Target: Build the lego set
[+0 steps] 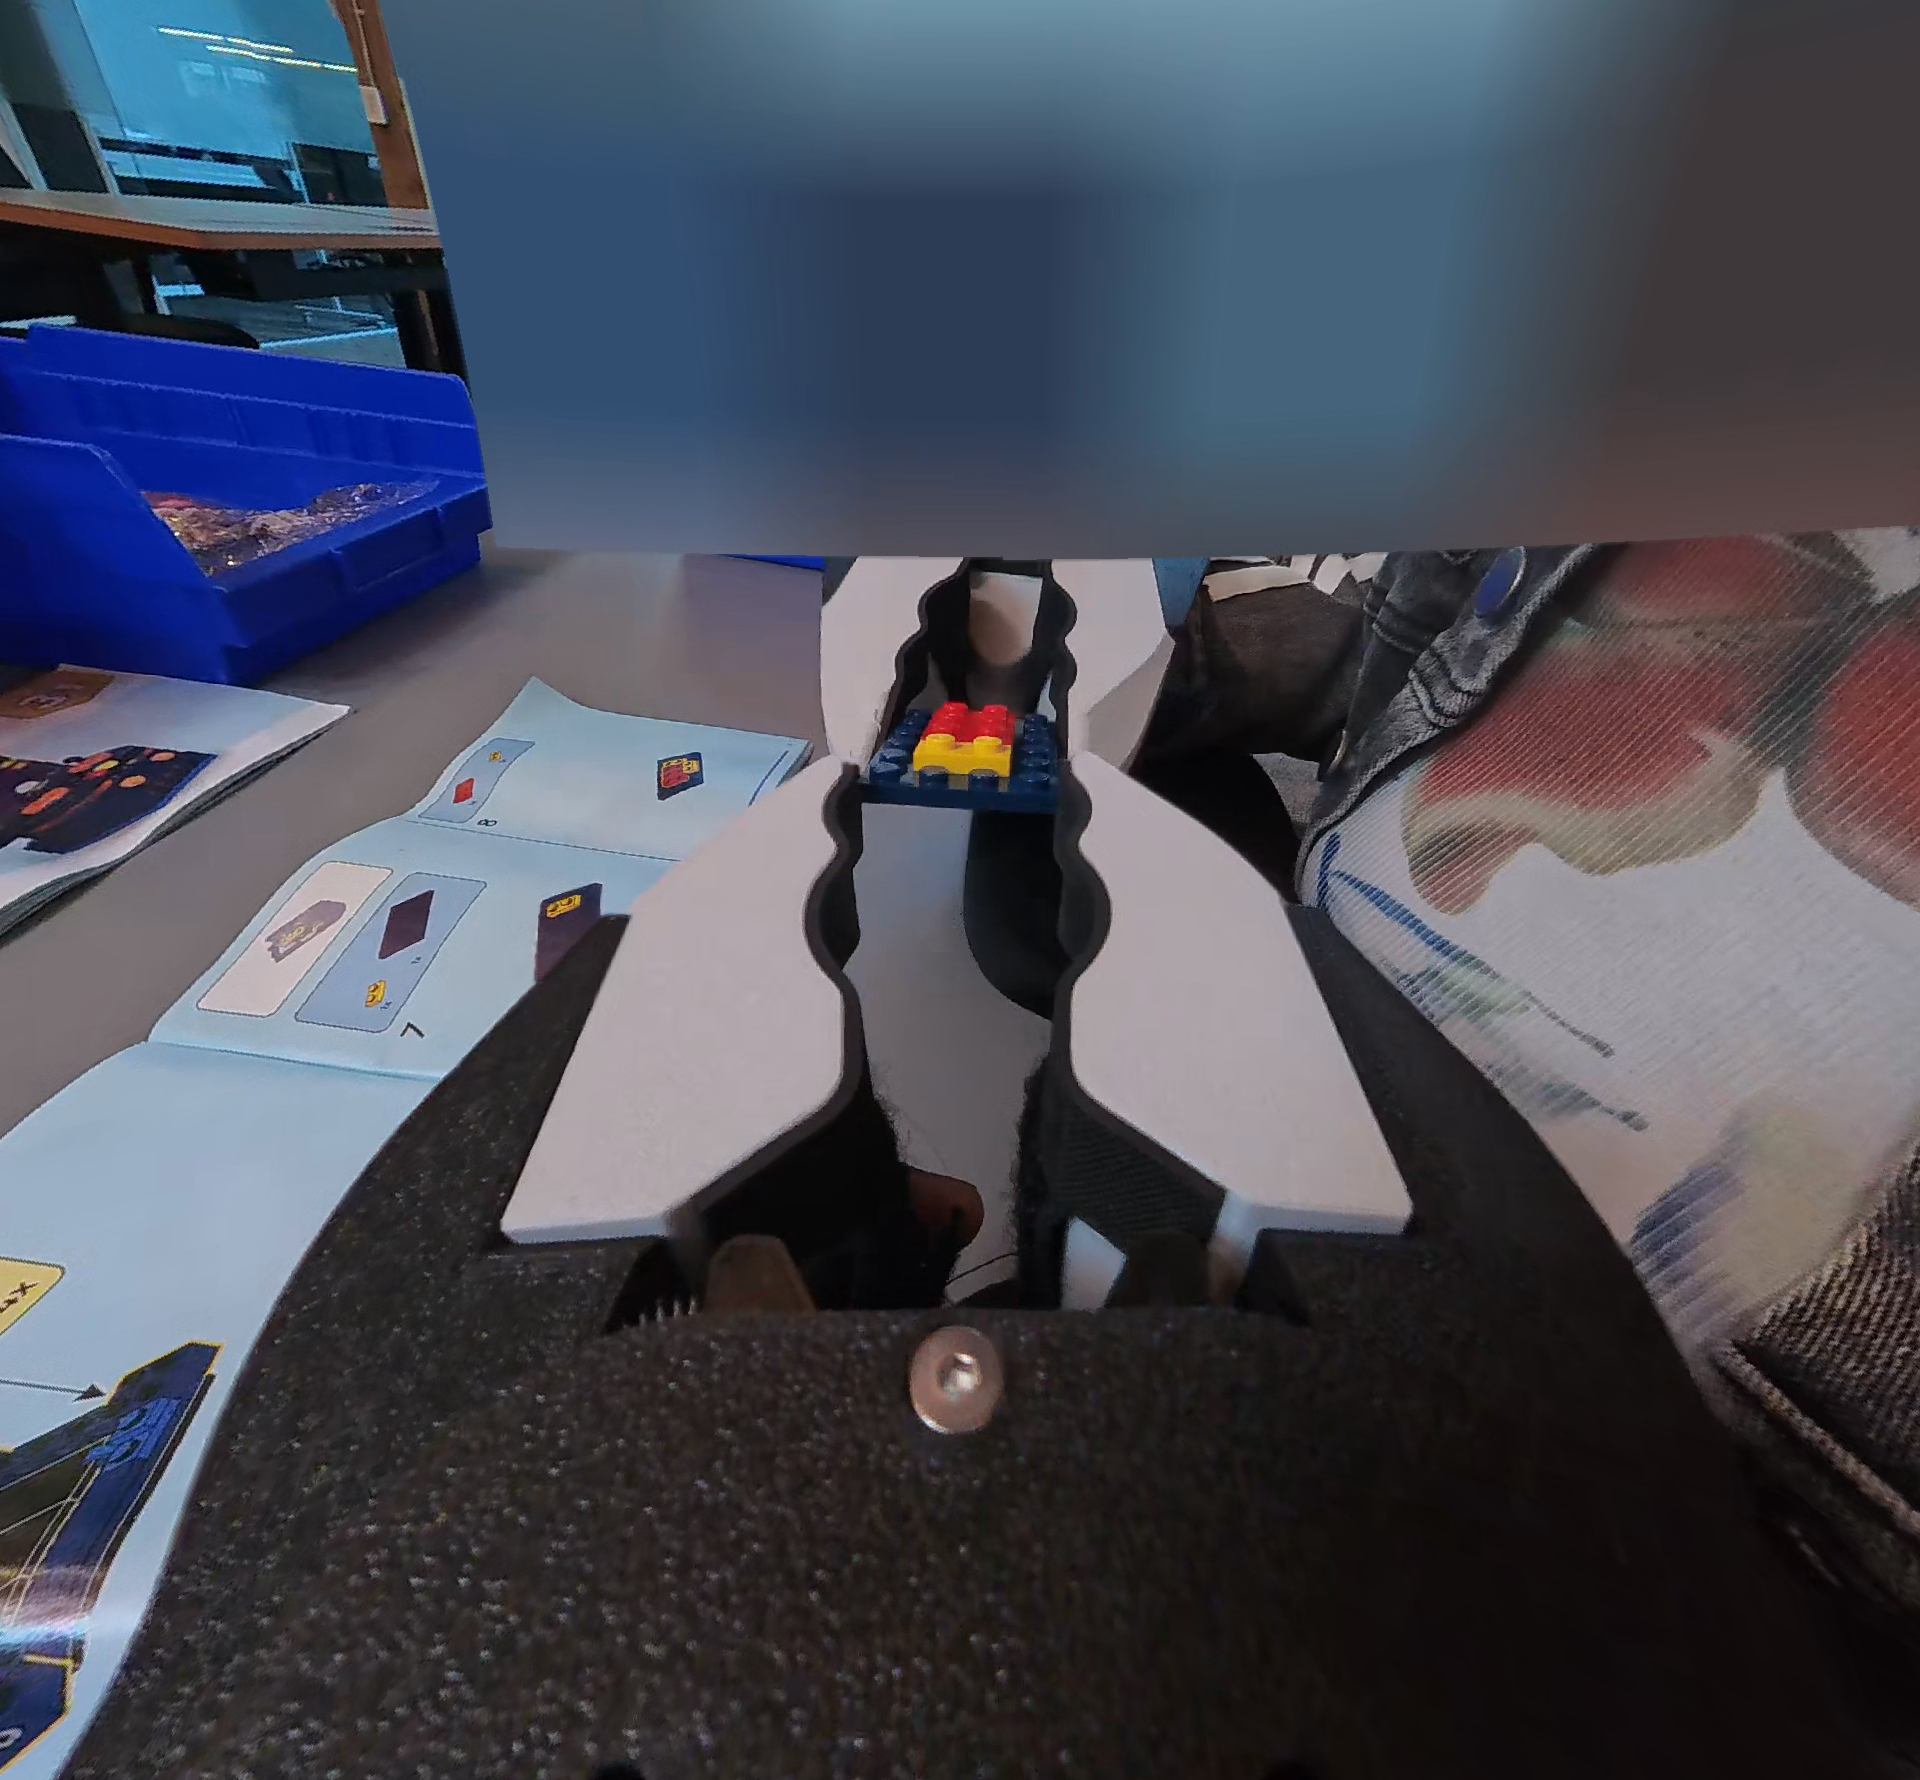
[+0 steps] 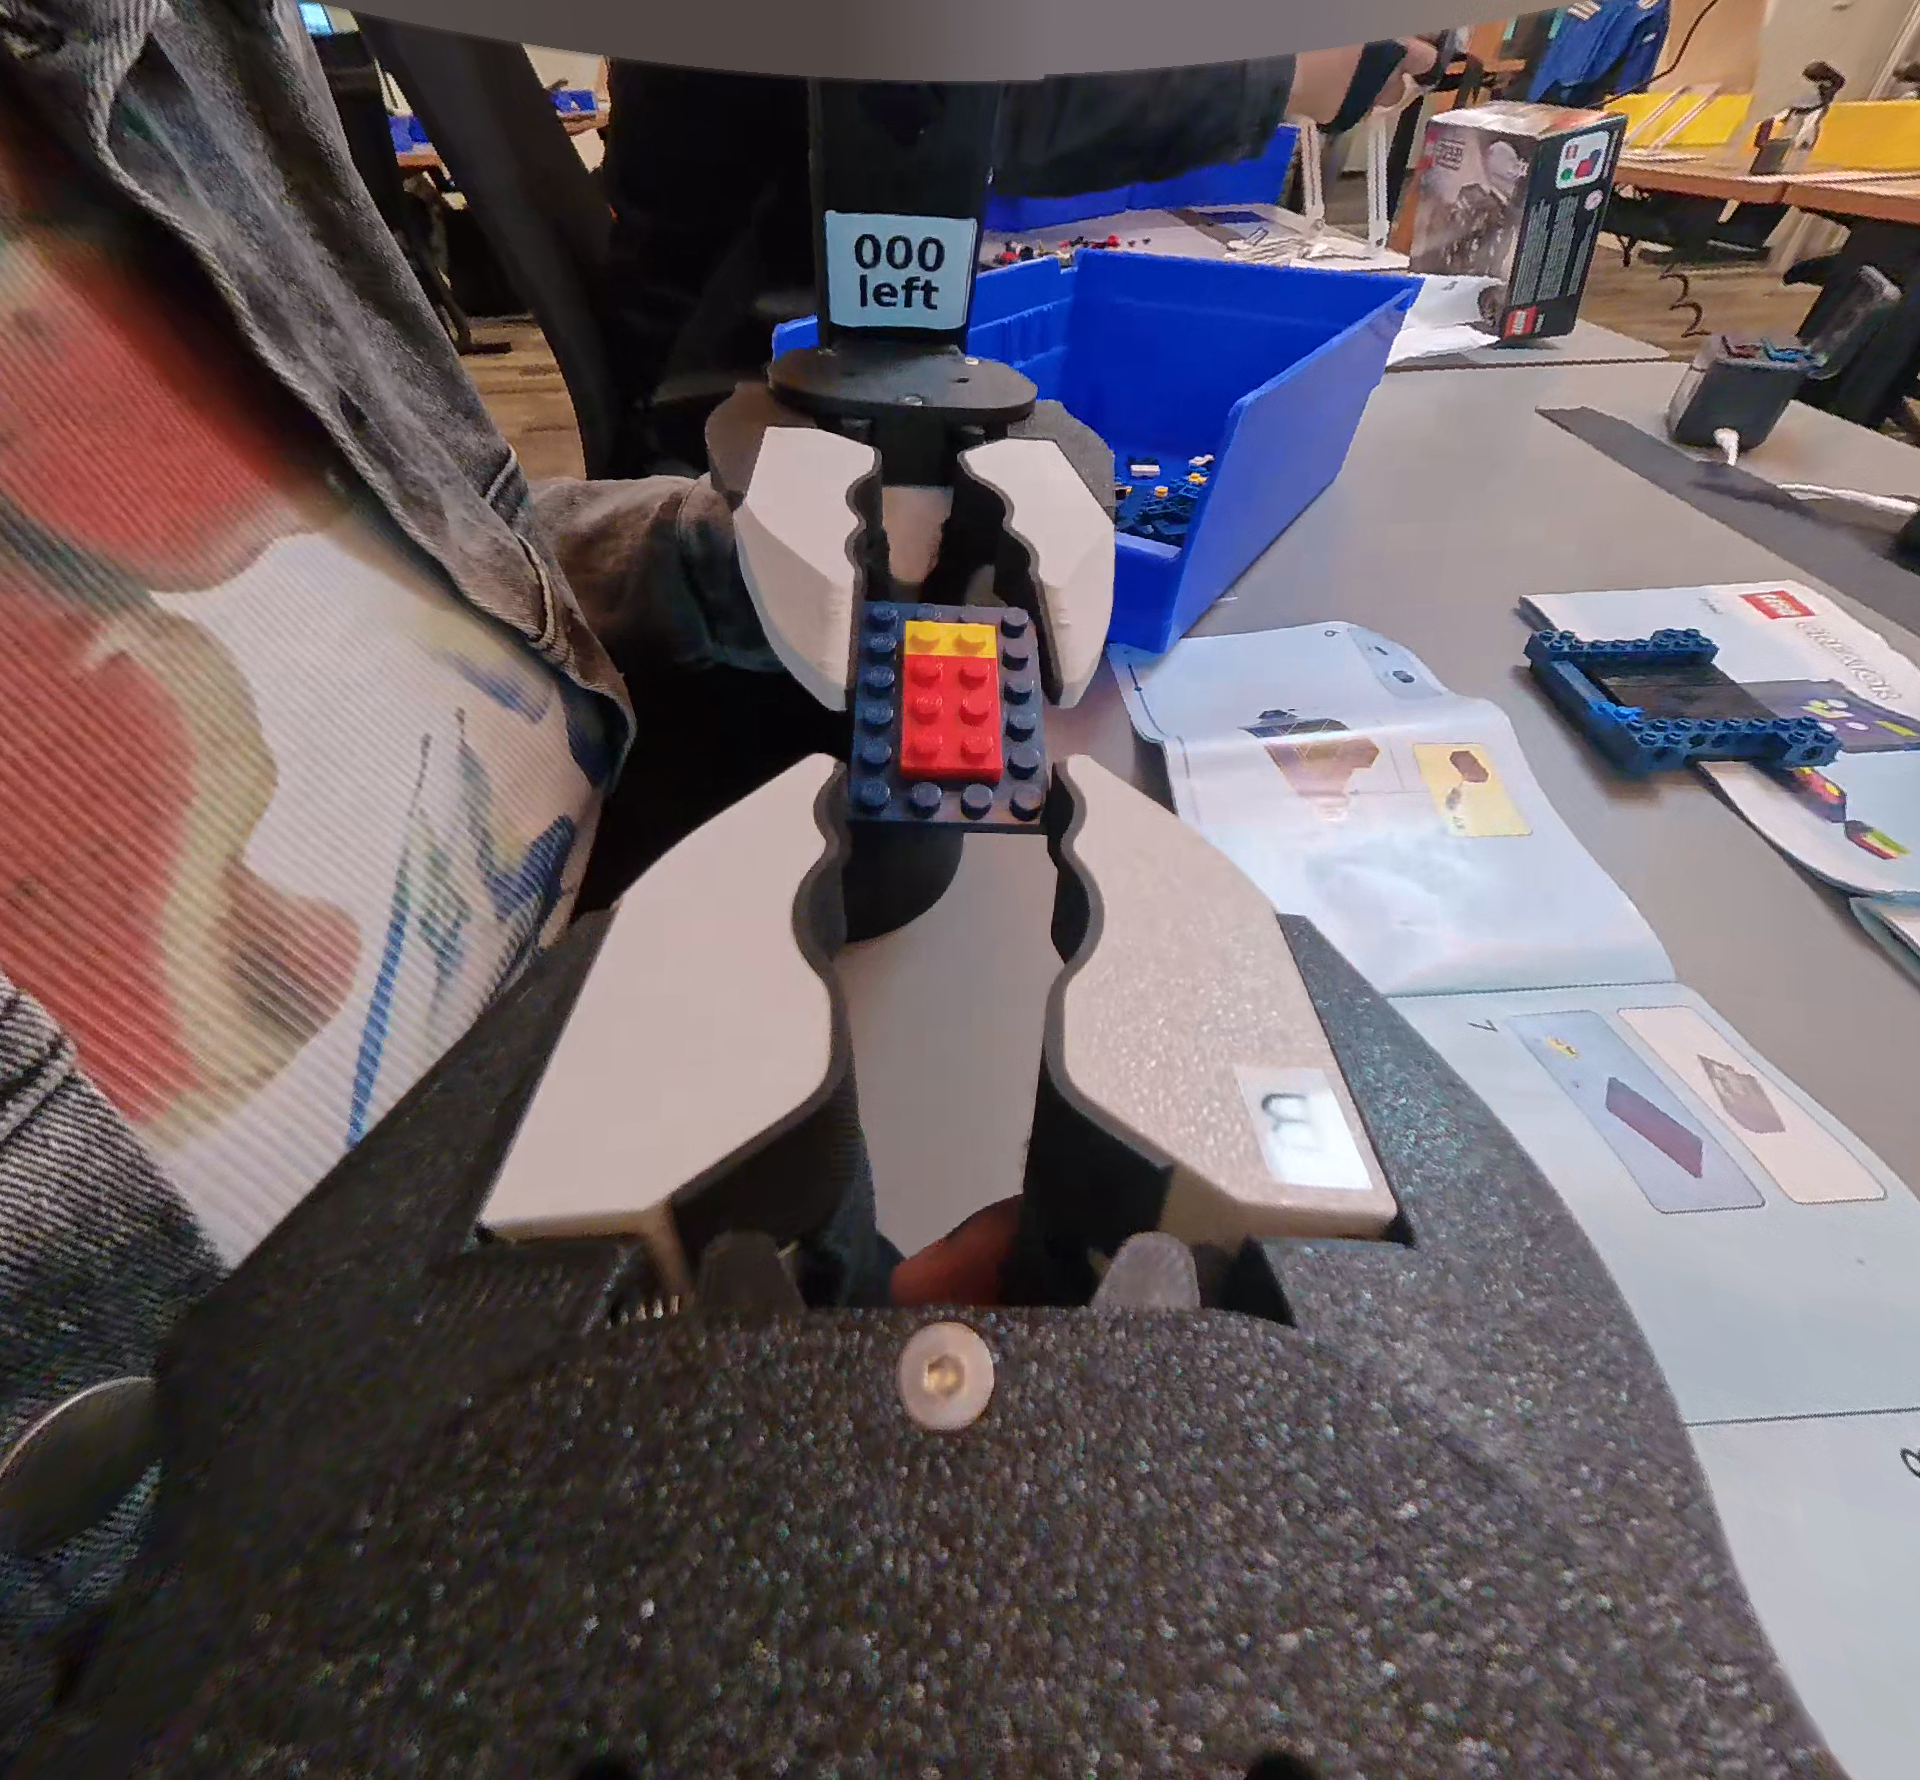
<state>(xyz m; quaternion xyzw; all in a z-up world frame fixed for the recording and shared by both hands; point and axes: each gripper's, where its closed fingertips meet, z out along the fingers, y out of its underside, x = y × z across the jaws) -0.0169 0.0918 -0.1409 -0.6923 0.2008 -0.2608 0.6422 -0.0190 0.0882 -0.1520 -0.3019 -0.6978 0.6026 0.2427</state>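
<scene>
Spanning both tools point(image 1: 961, 774) point(image 2: 951, 795), dark-blue plate point(image 2: 951, 722) clamped endwise.

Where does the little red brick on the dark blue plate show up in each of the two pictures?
Left wrist view: red brick at centre, above the middle, behind the yellow brick.
Right wrist view: red brick near centre, in front of the yellow brick.
Shared landmark: the dark blue plate, with a tool at each end.

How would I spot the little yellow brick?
Find the two grippers, left and right, meeting tip to tip over a dark blue studded plate. On it, the yellow brick sits beside a longer red brick, toward the left gripper.
</scene>
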